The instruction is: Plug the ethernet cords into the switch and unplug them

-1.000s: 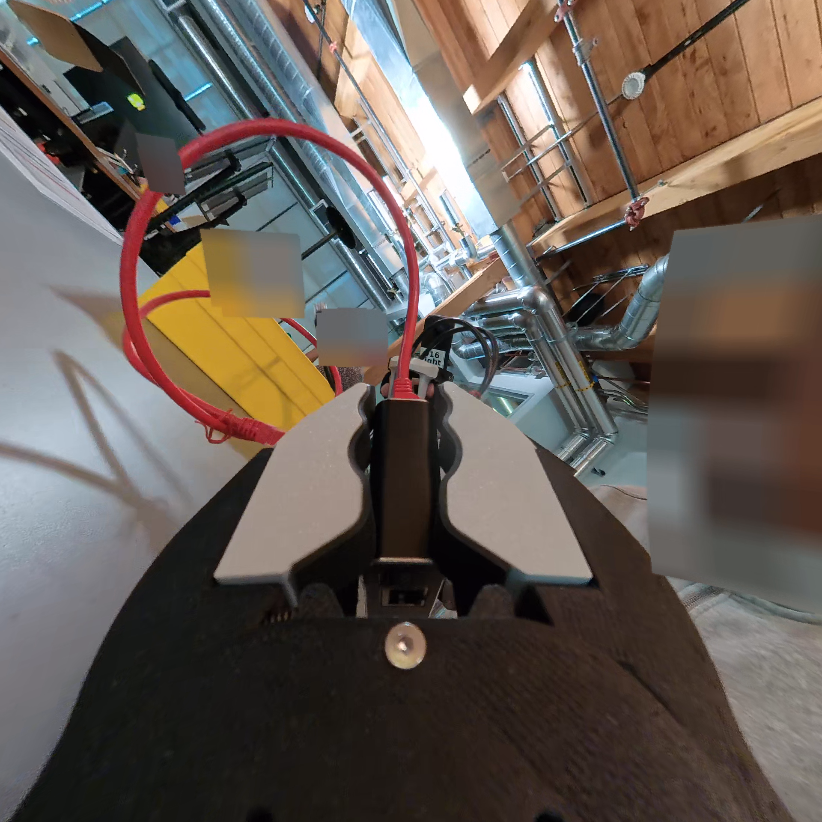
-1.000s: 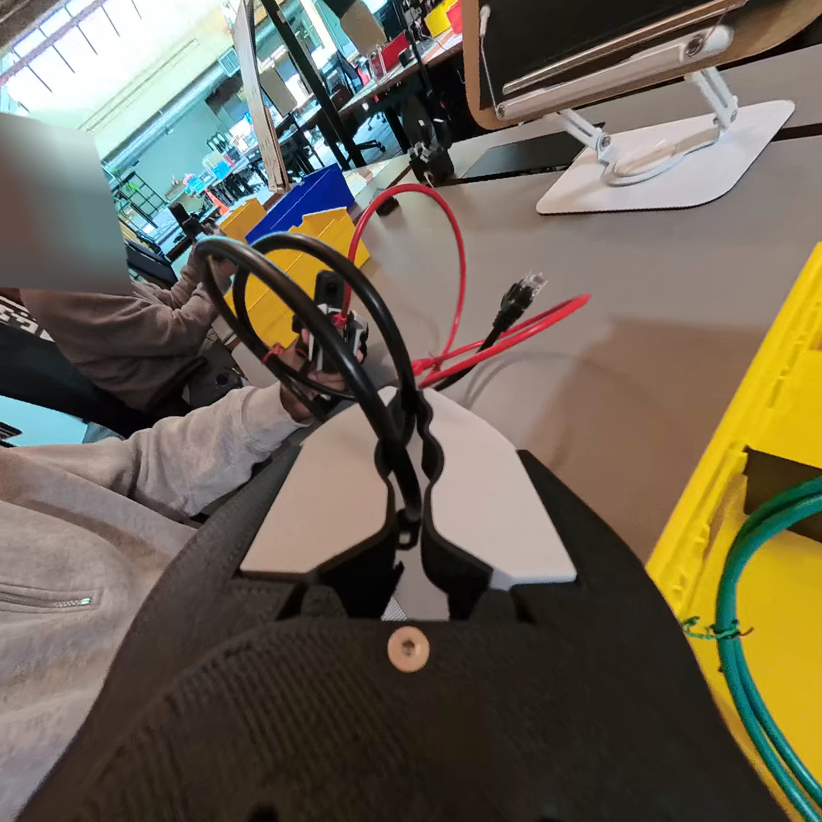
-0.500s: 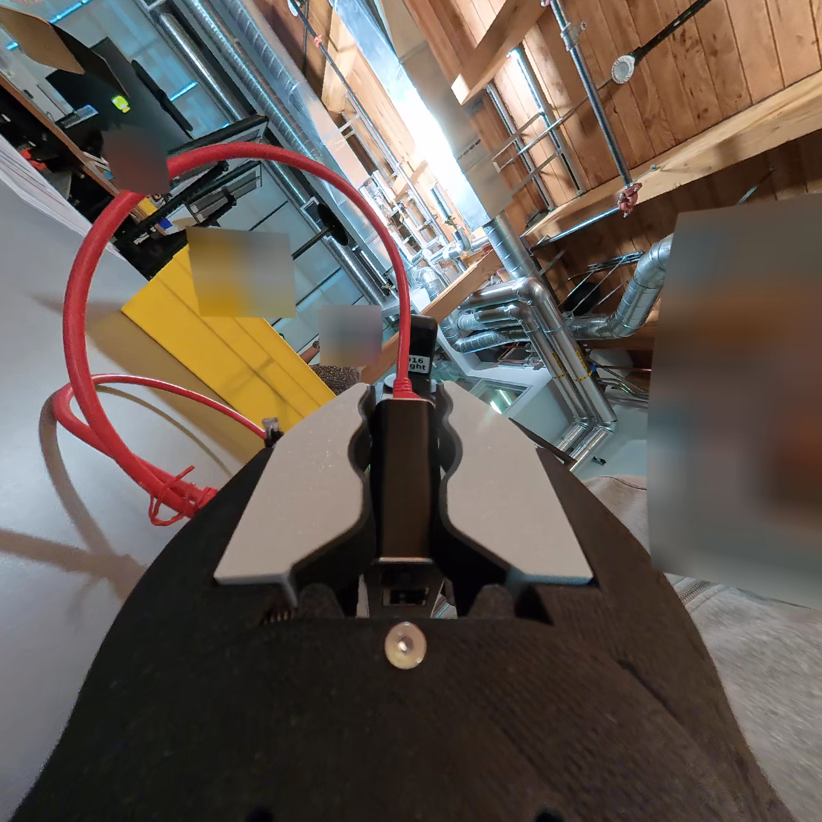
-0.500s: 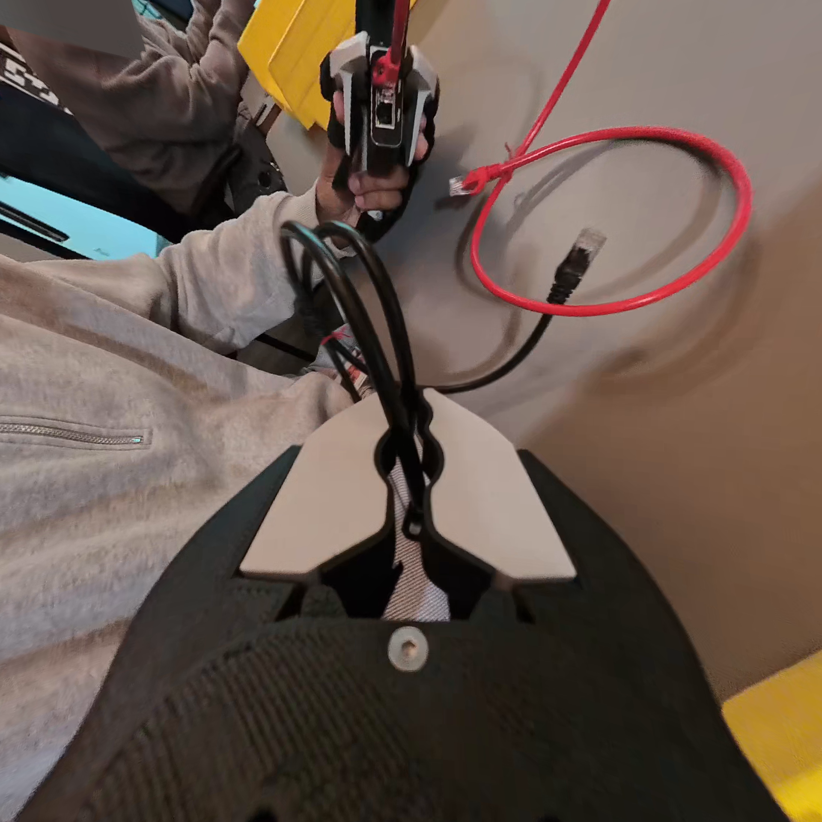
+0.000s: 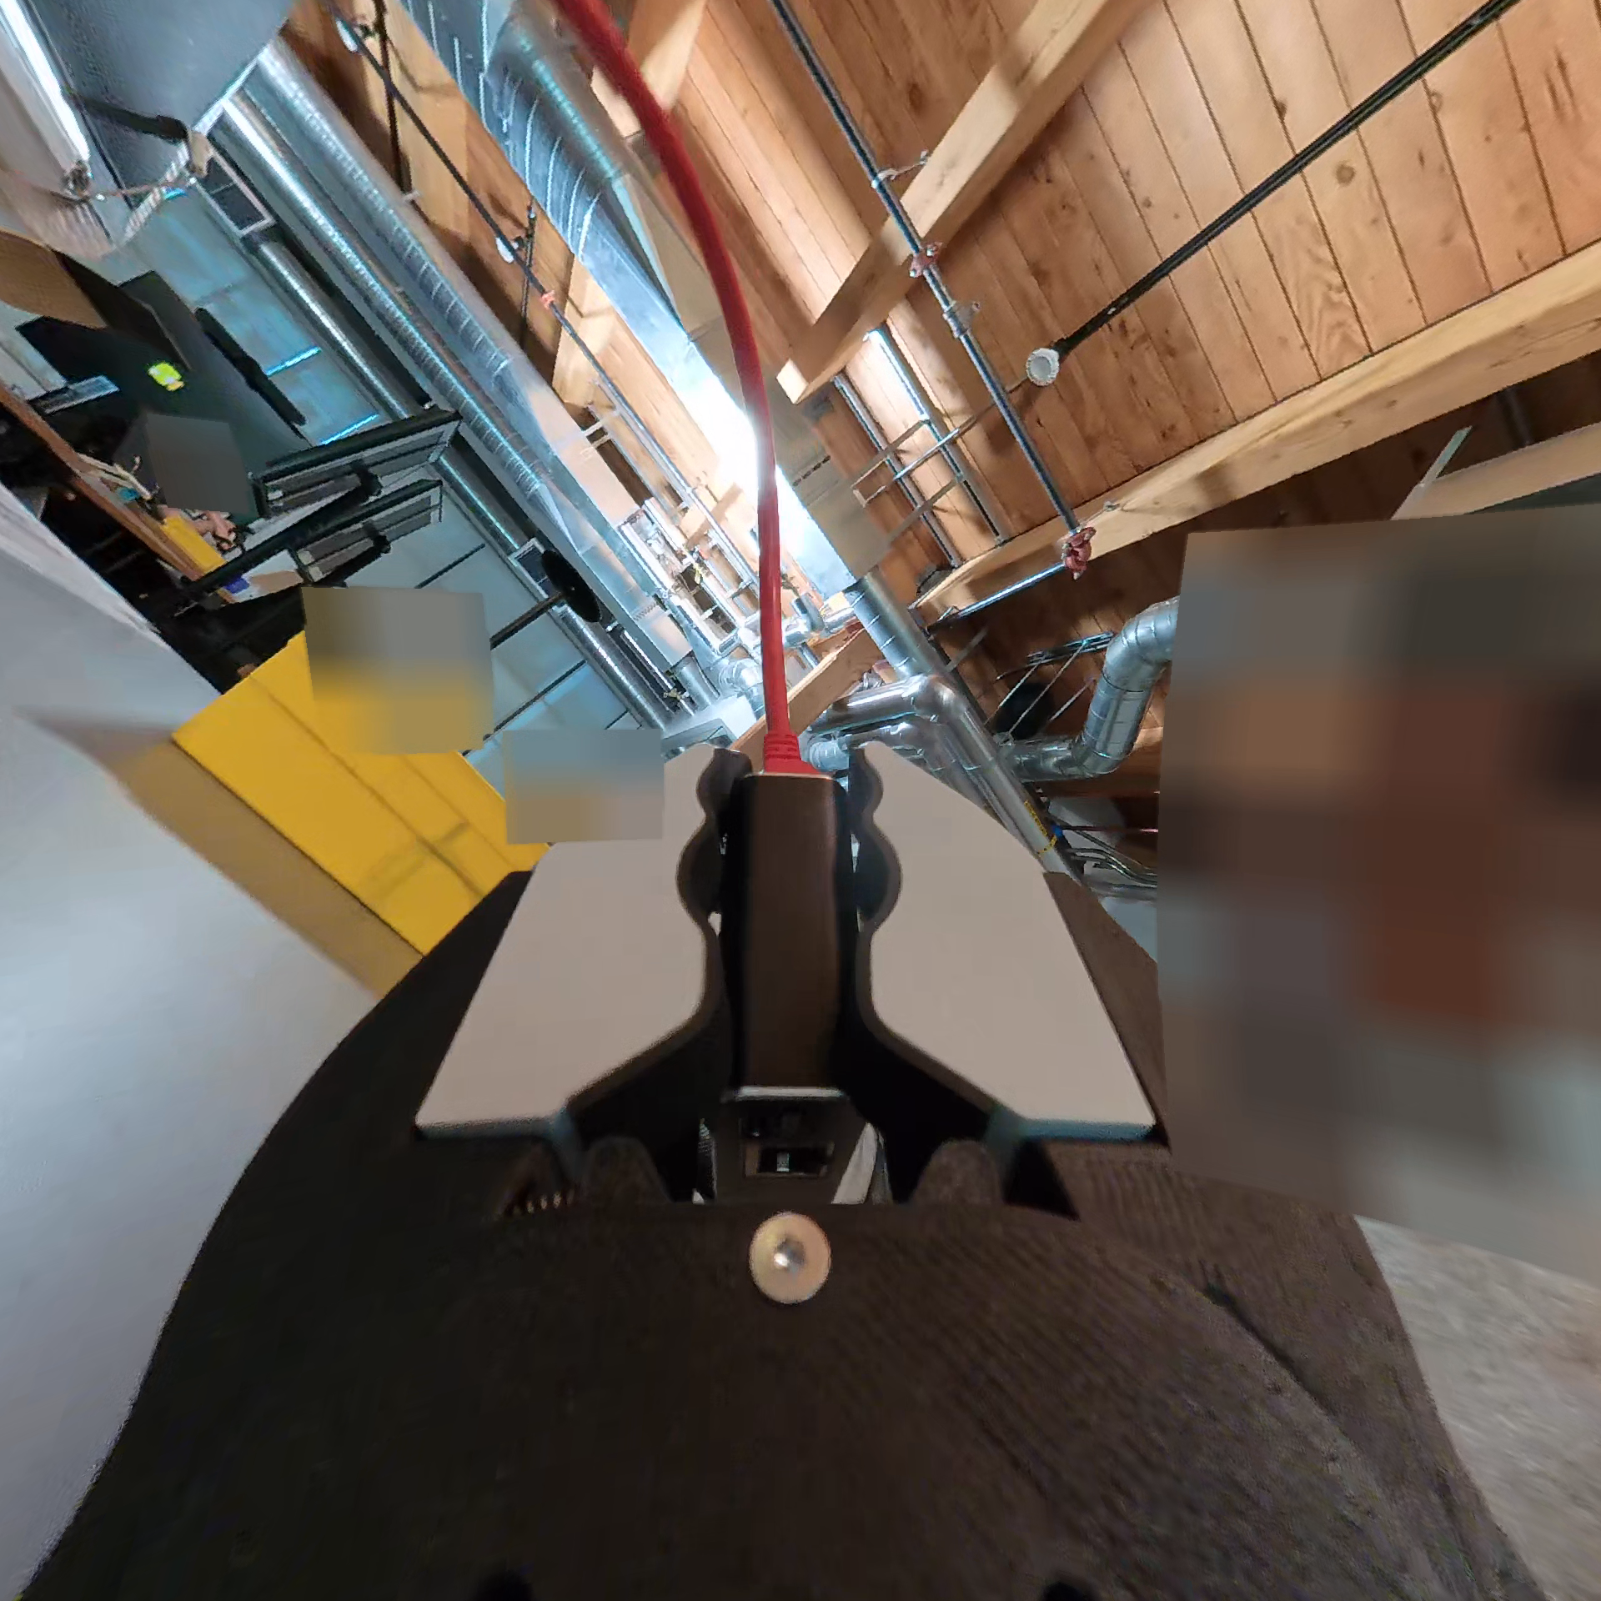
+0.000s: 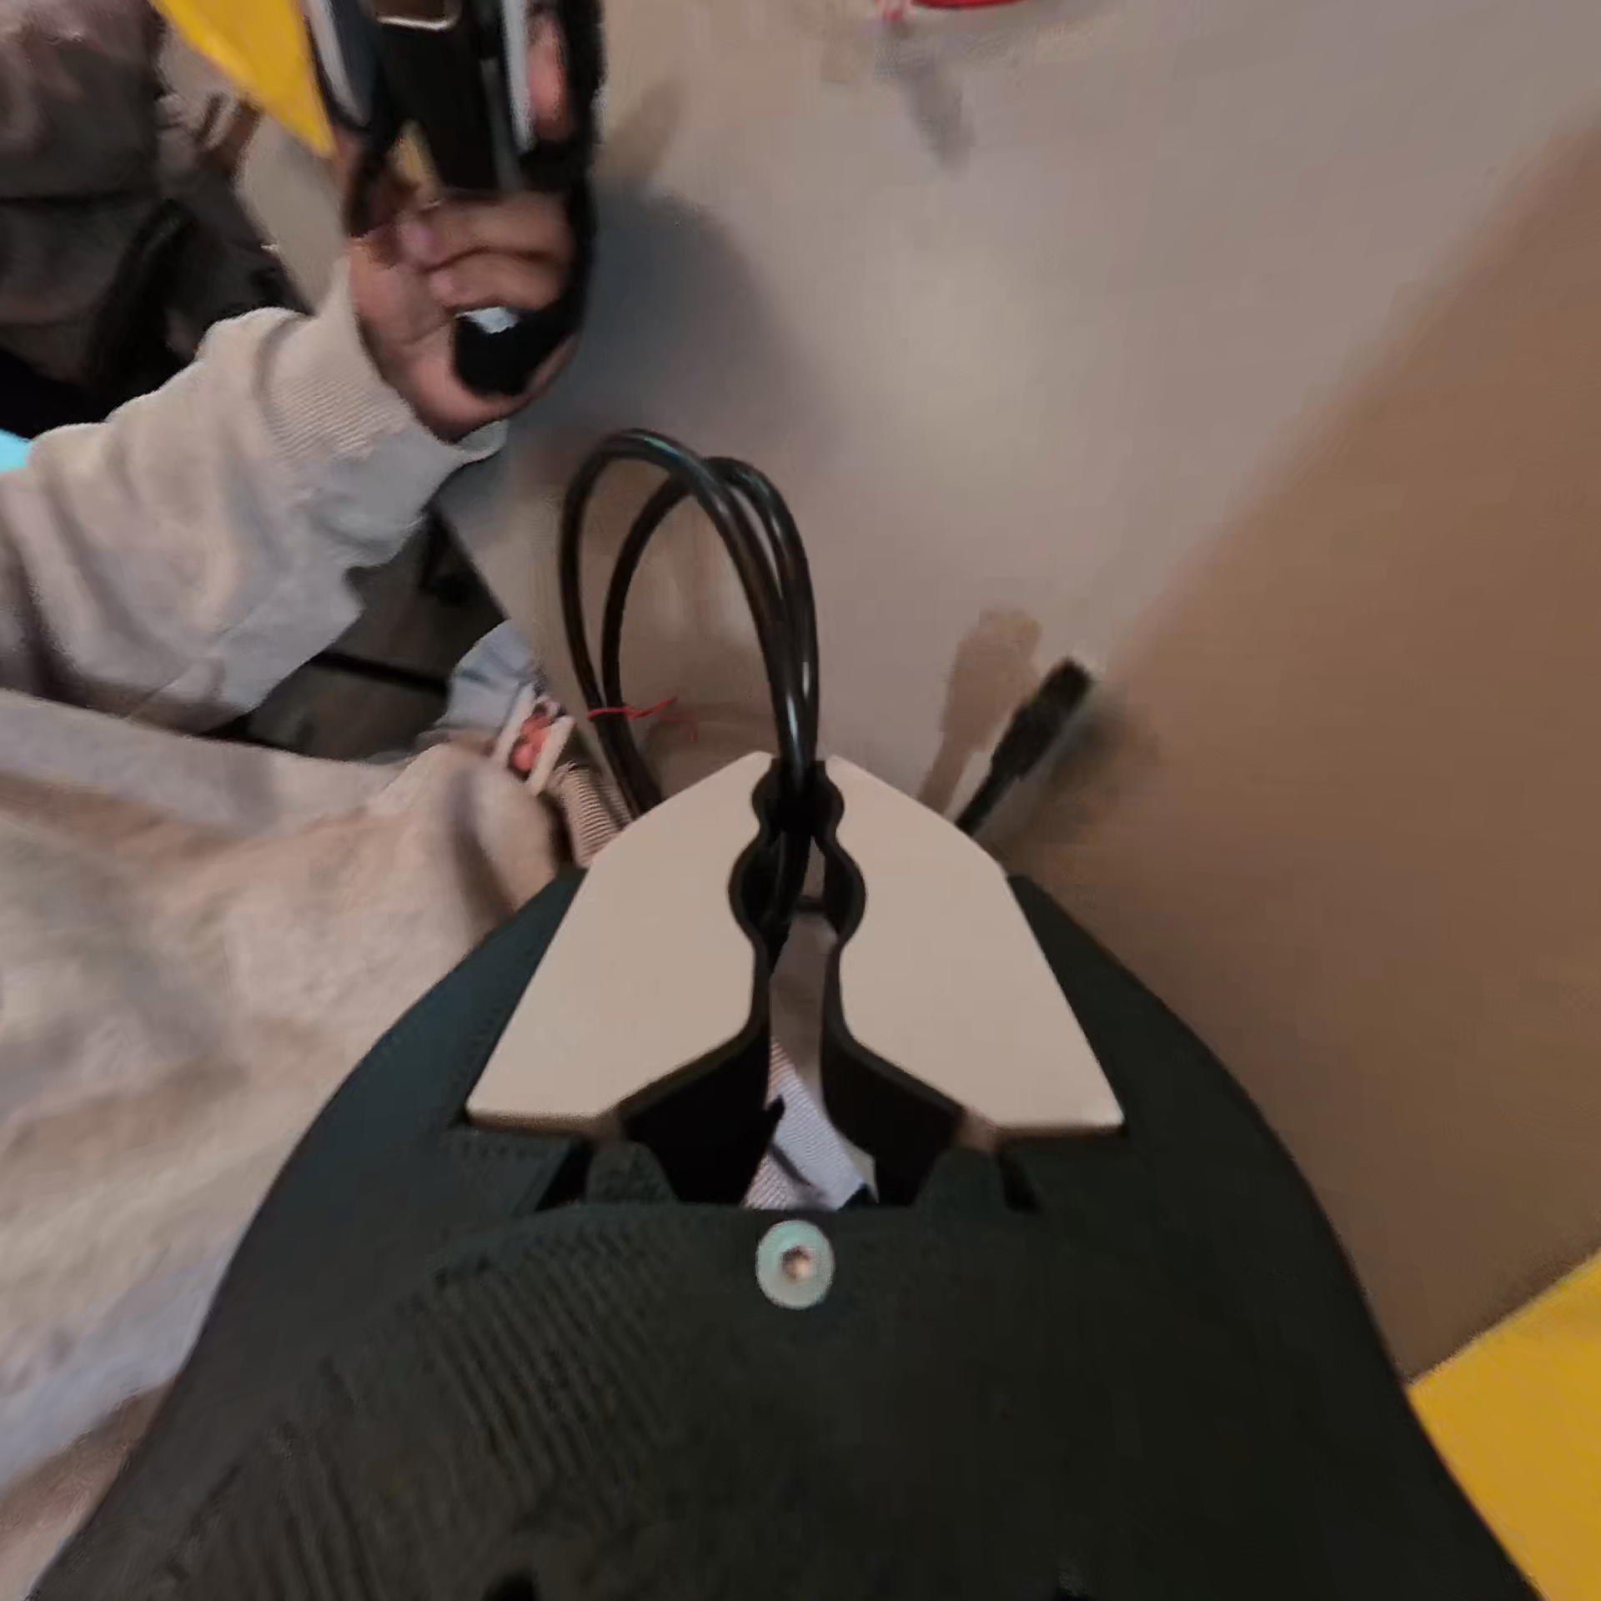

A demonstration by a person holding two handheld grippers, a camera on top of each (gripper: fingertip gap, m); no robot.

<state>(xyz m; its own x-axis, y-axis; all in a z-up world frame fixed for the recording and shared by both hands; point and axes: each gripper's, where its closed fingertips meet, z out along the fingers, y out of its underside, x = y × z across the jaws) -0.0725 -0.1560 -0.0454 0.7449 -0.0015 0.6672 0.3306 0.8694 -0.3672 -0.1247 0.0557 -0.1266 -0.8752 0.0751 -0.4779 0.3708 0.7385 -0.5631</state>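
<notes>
Black and boxy, the switch sits clamped between the grey fingers of the left claw, pointing up toward the wooden ceiling, with the red ethernet cord seated in its far end and rising out of the top of the frame. An open port faces the camera at the near end of the switch, low in the centre of the left wrist view. In the right wrist view the right claw is pinched narrow on a doubled loop of the black ethernet cord, well back from its plug, which lies on the tan bench at centre right; the frame is blurred, so whether that plug touches the bench or hangs just above it is not certain. The left hand with its claw shows at the upper left of that view. The step in hand looks like bringing the black cord to the switch. To do it well, the right claw would want a fresh grip just behind the plug instead of on the slack loop, latch tab oriented to the port, while the left claw holds the switch steady and turns the free port toward the incoming plug. Pushing straight along the port axis should avoid bending the connector.
</notes>
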